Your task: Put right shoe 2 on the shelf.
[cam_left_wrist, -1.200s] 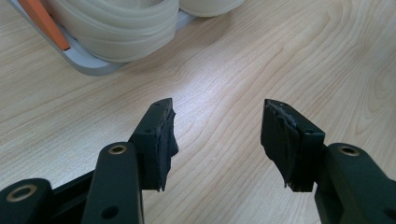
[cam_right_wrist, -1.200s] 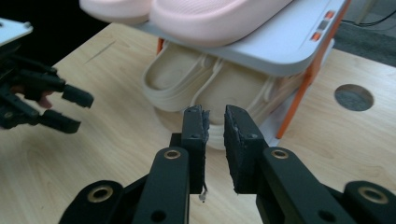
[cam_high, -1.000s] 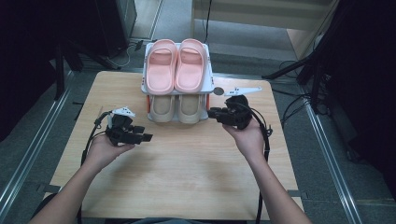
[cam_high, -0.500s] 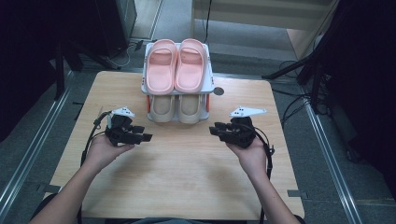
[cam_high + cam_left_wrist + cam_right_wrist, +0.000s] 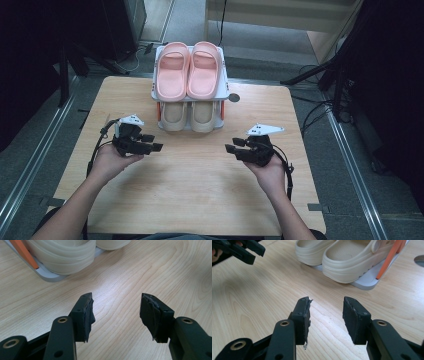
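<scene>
Pink slides (image 5: 189, 70), two of them, lie side by side on the top tier of a small two-tier shoe rack (image 5: 226, 96) at the wooden table's (image 5: 200, 190) far edge; two beige clogs (image 5: 189, 116) fill the lower tier. The left gripper (image 5: 154, 146) stands wide and empty near the rack's front. The right gripper (image 5: 232, 148), its jaws just opened further, holds nothing.

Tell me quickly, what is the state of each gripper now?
Left gripper: open, holding nothing.
Right gripper: open, holding nothing; its jaws have just been opening.
</scene>
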Demonstrator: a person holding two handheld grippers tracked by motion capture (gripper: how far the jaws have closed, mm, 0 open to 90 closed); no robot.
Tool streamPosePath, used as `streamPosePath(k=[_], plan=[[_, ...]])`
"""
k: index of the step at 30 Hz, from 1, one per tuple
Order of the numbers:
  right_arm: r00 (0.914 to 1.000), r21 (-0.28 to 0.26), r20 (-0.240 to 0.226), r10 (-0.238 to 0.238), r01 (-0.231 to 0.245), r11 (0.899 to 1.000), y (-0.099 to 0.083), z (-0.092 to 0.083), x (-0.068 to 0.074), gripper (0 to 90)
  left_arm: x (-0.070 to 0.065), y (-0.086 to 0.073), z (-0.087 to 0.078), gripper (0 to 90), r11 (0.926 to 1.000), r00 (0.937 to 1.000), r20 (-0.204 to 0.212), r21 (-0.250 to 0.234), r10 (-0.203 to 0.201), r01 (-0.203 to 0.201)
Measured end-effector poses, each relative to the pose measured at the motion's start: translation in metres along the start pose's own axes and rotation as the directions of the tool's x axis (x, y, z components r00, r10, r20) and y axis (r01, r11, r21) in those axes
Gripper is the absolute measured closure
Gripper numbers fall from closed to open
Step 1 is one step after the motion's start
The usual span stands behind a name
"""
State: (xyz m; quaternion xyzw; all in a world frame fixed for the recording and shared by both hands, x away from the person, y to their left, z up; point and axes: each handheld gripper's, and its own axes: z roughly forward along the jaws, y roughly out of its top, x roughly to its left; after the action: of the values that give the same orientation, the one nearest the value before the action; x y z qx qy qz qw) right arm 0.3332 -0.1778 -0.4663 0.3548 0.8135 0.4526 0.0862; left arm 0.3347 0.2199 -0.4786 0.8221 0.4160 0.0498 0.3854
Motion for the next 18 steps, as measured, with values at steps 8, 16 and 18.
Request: streamPosePath(k=[8, 16, 18], plan=[[0.9998, 0.012, 0.002, 0.022, -0.022, 1.000, -0.0037, 0.0037, -0.0047, 55.5, -0.0037, 0.0001, 0.0009, 44.1, 1.0000, 1.0000, 0.009, -0.006, 0.004, -0.004], [0.9998, 0.014, -0.001, 0.020, -0.020, 1.000, -0.0037, 0.0047, -0.0042, 55.0, -0.0038, 0.0002, 0.0012, 44.0, 1.0000, 0.9999, 0.008, -0.003, 0.006, -0.006], [0.9998, 0.022, 0.002, 0.021, -0.021, 1.000, -0.0040, 0.0054, -0.0046, 54.8, -0.0039, 0.0002, 0.0010, 44.0, 1.0000, 1.0000, 0.007, -0.006, 0.005, -0.005]])
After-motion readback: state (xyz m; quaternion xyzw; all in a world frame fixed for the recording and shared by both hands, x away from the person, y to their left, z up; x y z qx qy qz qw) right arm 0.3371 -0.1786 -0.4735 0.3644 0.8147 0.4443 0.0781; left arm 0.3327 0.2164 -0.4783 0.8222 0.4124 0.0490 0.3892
